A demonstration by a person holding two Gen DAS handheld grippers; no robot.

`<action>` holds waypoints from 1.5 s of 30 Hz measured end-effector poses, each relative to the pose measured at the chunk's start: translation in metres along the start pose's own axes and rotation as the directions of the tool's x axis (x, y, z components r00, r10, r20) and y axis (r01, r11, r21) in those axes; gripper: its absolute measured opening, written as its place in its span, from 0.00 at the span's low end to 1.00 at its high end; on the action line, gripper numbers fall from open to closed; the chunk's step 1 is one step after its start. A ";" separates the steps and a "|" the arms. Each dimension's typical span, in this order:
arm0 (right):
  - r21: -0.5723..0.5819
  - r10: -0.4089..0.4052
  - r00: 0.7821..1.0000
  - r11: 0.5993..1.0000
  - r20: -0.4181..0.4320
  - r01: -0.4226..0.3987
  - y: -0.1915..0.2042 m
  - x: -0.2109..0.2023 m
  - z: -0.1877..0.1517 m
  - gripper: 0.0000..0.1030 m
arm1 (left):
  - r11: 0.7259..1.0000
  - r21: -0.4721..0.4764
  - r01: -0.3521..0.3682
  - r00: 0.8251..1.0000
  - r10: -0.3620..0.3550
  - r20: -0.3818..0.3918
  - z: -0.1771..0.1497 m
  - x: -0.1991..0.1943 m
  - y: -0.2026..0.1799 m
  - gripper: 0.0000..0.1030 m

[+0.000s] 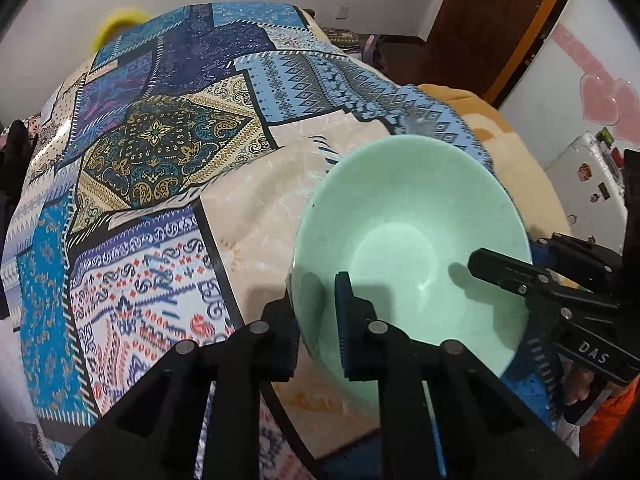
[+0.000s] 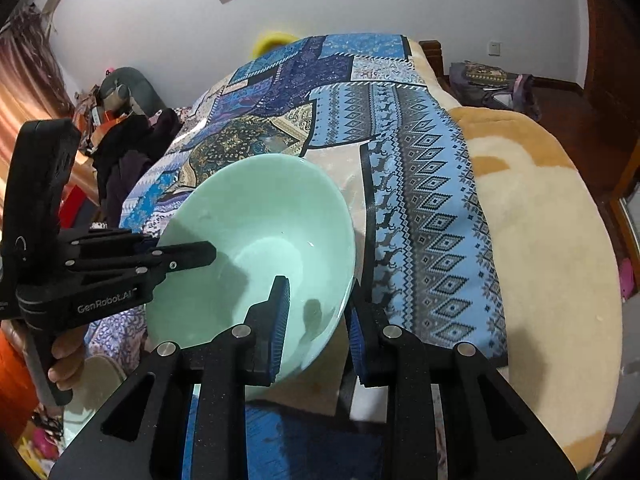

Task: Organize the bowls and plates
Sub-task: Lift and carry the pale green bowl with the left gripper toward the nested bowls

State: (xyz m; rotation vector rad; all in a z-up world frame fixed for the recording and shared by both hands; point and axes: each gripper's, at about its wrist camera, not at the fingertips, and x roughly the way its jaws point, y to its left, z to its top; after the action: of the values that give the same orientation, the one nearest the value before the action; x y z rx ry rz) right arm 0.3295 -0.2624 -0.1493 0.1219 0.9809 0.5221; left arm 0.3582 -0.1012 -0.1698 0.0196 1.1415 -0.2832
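A pale green bowl (image 1: 408, 248) is held tilted above the patterned blue cloth (image 1: 160, 140). My left gripper (image 1: 316, 320) is shut on the bowl's near left rim, one finger inside and one outside. My right gripper (image 1: 504, 276) enters from the right and clamps the opposite rim. In the right wrist view the same bowl (image 2: 260, 248) sits between my right gripper's (image 2: 316, 324) fingers, shut on its near rim, while my left gripper (image 2: 176, 256) grips the rim from the left.
A cream and tan fleece blanket (image 2: 540, 240) lies to the right of the cloth. A yellow object (image 1: 116, 24) shows at the cloth's far end. Another pale dish (image 2: 92, 384) lies low at the left. Clothes are piled at left (image 2: 128, 152).
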 end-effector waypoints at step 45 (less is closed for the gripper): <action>-0.082 0.111 0.987 0.991 0.113 -0.102 0.144 -0.055 -0.050 0.24 | 0.987 -0.157 -0.017 0.975 0.051 0.217 -0.139 -0.175 0.048 0.15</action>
State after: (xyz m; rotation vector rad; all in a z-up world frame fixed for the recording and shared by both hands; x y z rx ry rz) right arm 0.2110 -0.1698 -0.0881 0.1359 0.8423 0.6423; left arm 0.1779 0.0048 -0.0775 -0.1267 0.9383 -0.1609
